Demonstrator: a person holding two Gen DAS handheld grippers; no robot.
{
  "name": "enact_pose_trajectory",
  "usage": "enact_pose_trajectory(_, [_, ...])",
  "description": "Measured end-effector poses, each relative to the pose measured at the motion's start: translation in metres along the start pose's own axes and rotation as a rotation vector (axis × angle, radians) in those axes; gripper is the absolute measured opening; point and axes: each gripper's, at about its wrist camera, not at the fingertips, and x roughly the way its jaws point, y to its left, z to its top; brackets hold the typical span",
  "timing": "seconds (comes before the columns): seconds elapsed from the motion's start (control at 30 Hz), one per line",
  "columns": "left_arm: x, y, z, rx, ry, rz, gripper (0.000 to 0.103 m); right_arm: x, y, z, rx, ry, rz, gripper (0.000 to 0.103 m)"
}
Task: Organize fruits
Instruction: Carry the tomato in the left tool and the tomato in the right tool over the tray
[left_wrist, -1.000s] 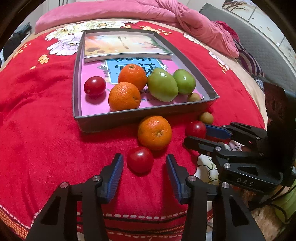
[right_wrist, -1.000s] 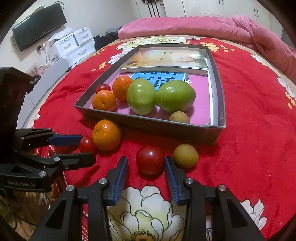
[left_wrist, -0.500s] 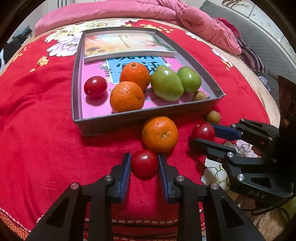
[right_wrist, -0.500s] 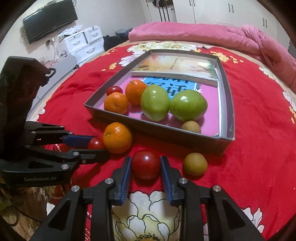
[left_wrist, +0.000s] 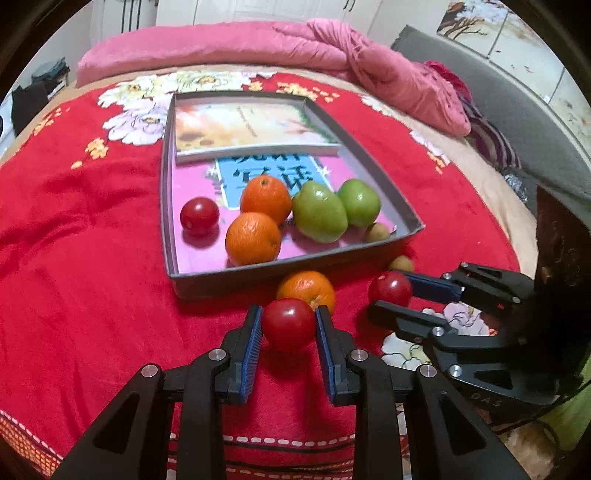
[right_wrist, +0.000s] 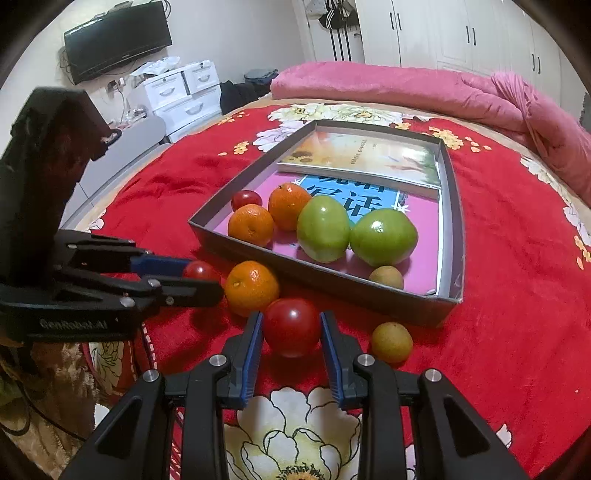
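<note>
On a bed spread with a red flowered blanket (left_wrist: 85, 258), a shallow grey tray (left_wrist: 168, 206) sits in the middle with two books and some fruit inside. From left to right in the tray lie a red tomato (left_wrist: 199, 216), two oranges (left_wrist: 253, 238), two green apples (left_wrist: 320, 212) and a small brown fruit (left_wrist: 376, 232) in the near right corner.

On the blanket in front of the tray, the left gripper (left_wrist: 288, 325) is clamped on a tomato (left_wrist: 289, 324), blue pads pressed to both sides. Just behind it sits a loose orange (left_wrist: 306, 288). Further right, the right gripper (right_wrist: 291, 328) is clamped the same way on a second tomato (right_wrist: 291, 326); its jaws have just been closing. Beside that lies a second small brown fruit (right_wrist: 391, 341).

Both tomatoes look light, smooth-skinned and soft, so they would likely bruise or split under a hard squeeze and could slip if held loosely. The widest middle, where the pads now sit, seems the safest hold.

Whether either tomato is clear of the blanket cannot be told. The lower book (right_wrist: 354, 199) is largely covered by the upper one and by fruit, and each hand holding a gripper is out of frame.
</note>
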Motion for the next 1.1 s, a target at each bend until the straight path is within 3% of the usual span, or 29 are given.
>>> enact_pose_trajectory(0.73, [-0.021, 0.0, 0.009, 0.007, -0.083, 0.043, 0.029, -0.022, -0.006, 0.008, 0.014, -0.078, -0.007, 0.031])
enact_pose_trajectory(1.1, [-0.028, 0.022, 0.021, -0.034, -0.129, 0.094, 0.029, -0.03, -0.018, 0.013, 0.043, -0.112, -0.03, 0.032])
